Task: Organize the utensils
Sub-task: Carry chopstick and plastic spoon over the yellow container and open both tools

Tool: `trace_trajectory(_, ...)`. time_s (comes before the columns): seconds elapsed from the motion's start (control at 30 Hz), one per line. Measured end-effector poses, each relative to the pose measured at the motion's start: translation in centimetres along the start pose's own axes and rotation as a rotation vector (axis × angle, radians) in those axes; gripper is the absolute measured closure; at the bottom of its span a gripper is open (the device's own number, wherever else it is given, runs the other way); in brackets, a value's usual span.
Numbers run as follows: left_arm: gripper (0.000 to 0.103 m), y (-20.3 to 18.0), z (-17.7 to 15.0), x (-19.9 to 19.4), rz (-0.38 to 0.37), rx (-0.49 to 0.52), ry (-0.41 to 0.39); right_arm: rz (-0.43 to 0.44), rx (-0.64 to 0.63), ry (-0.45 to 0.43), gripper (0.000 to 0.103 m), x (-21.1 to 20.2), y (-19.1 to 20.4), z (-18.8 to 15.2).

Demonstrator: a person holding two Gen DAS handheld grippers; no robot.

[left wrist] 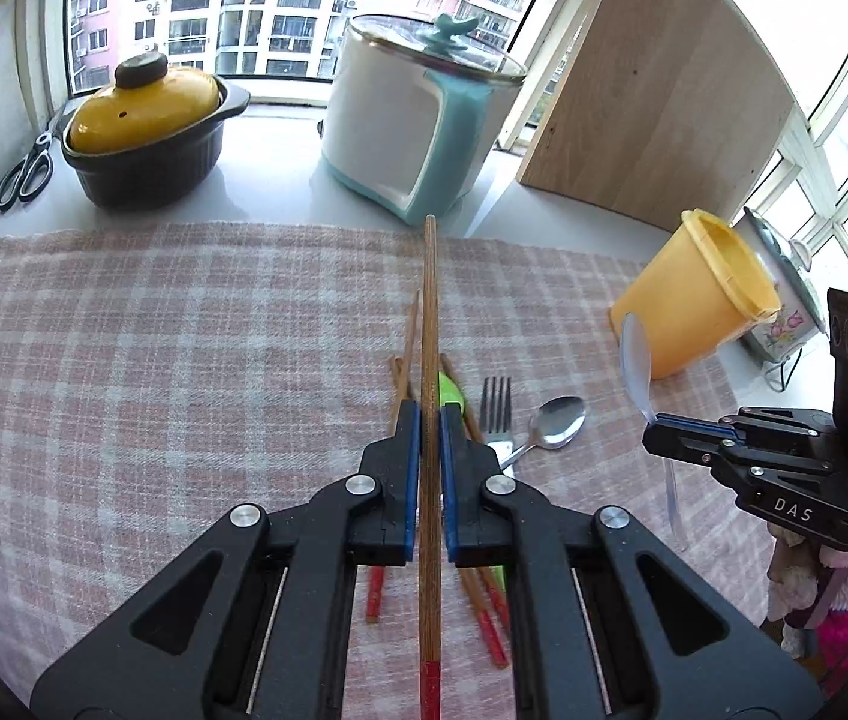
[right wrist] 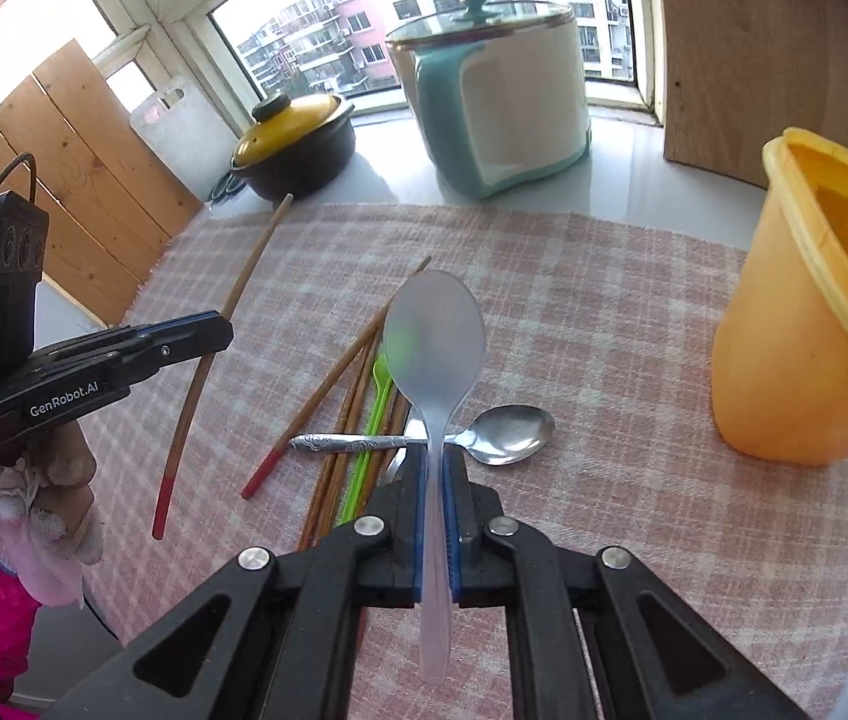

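1. A wooden chopstick (left wrist: pixel 430 360) with a red end sits clamped in the closed left gripper (left wrist: pixel 430 414), raised above the table.
2. A translucent plastic spoon (right wrist: pixel 435 348) sits clamped by its handle in the closed right gripper (right wrist: pixel 436 456), bowl forward.
3. Below both, more chopsticks (right wrist: pixel 334 384), a green plastic utensil (right wrist: pixel 373 420), a fork (left wrist: pixel 496 408) and a metal spoon (right wrist: pixel 502 435) lie on the checked cloth (right wrist: pixel 604 330).
4. An orange cup (right wrist: pixel 814 324) stands right of the right gripper.
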State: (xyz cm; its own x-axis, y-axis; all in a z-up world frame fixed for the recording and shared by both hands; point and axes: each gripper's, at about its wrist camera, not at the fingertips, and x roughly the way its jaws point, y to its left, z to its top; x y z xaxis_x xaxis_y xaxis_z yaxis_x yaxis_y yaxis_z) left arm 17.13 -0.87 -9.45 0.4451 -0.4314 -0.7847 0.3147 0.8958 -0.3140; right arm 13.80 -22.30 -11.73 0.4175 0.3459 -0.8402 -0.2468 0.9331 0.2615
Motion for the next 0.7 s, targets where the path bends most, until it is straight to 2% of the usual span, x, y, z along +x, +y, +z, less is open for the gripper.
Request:
trace_trajectory(0.3,0.098,-6.0,3.5,-1.6,-0.084,0.035,-0.094,-0.040,-0.008,-0.136,0.100,-7.2,-2.2,1.4)
trace_trajectory(0.7,0.098,-14.9,8.0,0.4,-0.155,0.083,-0.168,-0.150,0.014,-0.213,0.100,-12.6,-8.0,3.6)
